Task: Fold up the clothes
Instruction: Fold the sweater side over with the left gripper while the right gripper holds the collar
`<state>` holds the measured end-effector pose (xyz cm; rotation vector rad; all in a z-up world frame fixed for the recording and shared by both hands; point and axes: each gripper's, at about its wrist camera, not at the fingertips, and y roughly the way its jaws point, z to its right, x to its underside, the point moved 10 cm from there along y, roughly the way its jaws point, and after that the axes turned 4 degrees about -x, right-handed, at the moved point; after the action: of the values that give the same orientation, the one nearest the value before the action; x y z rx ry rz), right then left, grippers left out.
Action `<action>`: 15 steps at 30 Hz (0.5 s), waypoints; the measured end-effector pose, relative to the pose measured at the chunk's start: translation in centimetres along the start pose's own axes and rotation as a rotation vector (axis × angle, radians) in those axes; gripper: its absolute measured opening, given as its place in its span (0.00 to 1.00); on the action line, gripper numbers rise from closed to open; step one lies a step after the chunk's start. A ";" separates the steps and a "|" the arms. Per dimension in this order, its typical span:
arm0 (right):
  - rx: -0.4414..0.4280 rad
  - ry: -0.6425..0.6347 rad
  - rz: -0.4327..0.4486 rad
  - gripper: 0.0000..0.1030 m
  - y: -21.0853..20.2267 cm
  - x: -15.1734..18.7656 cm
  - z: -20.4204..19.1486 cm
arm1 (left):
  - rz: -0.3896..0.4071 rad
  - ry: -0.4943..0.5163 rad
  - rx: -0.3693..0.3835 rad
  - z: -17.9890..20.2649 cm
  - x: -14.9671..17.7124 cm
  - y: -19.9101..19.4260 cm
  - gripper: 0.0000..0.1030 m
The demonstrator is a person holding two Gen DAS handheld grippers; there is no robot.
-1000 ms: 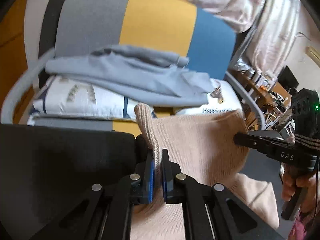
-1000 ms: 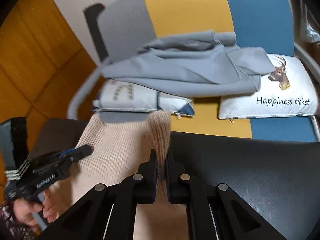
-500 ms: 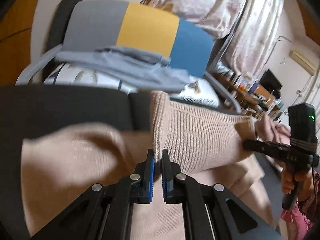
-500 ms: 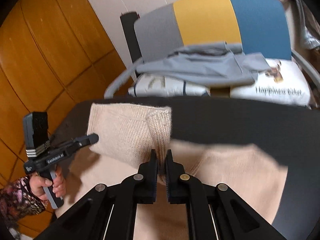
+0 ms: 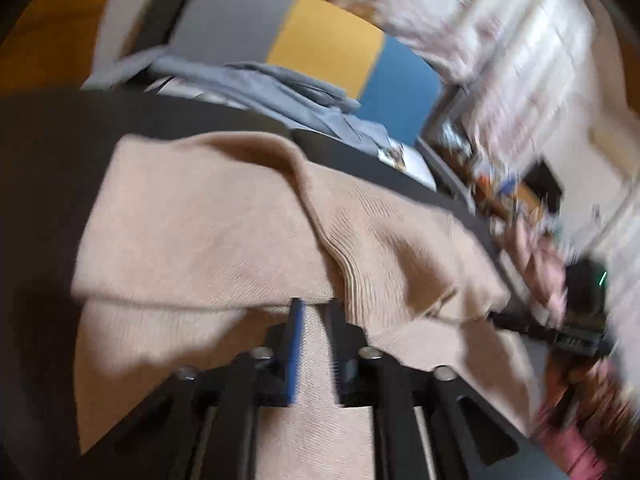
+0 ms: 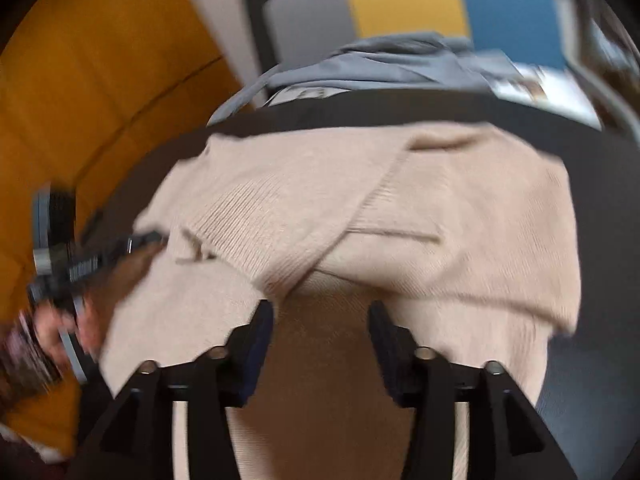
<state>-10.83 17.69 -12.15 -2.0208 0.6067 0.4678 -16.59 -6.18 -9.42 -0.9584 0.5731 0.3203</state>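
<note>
Beige ribbed-knit sweater [image 5: 224,232] lies spread on the dark flat table [image 5: 52,148], its hem edge doubled over onto the body so that a thick fold hangs just ahead of both tools. In the left wrist view, the left gripper [image 5: 314,344] sits at 6 o'clock with its fingers [image 5: 294,344] a little spread, nothing pinched between them; the folded edge rests just beyond the tips, which reads as a drop-off, in my judgement. Bare table shows from 9 to 11 o'clock, giving room to slide that way. In the right wrist view, the right gripper [image 6: 320,340] stands with fingers widely spread over flat knit. The sweater's right edge at 3 o'clock stops short of the table rim. A grey garment [image 6: 384,64] lies on the tricolour chair [image 6: 400,0] at 12 o'clock, apart.
</note>
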 end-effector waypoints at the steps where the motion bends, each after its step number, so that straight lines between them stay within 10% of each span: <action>1: -0.038 0.059 0.014 0.56 -0.1 -0.1 0.1 | -0.002 -0.055 0.019 -0.1 -0.2 0.1 0.19; 9: -0.135 0.299 -0.015 0.53 3.1 -1.0 0.1 | -0.160 -0.229 0.084 2.4 0.1 4.3 0.28; 12: -0.062 0.230 -0.065 0.08 4.1 -0.6 -0.6 | -0.190 -0.197 0.083 4.2 1.6 5.7 0.30; 15: -0.025 0.184 -0.082 0.07 3.8 -0.6 -1.2 | -0.142 -0.131 0.047 4.7 1.7 5.4 0.19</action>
<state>-13.43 15.10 -13.86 -2.1192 0.6288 0.2429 -16.45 0.71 -11.98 -0.9201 0.3887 0.2393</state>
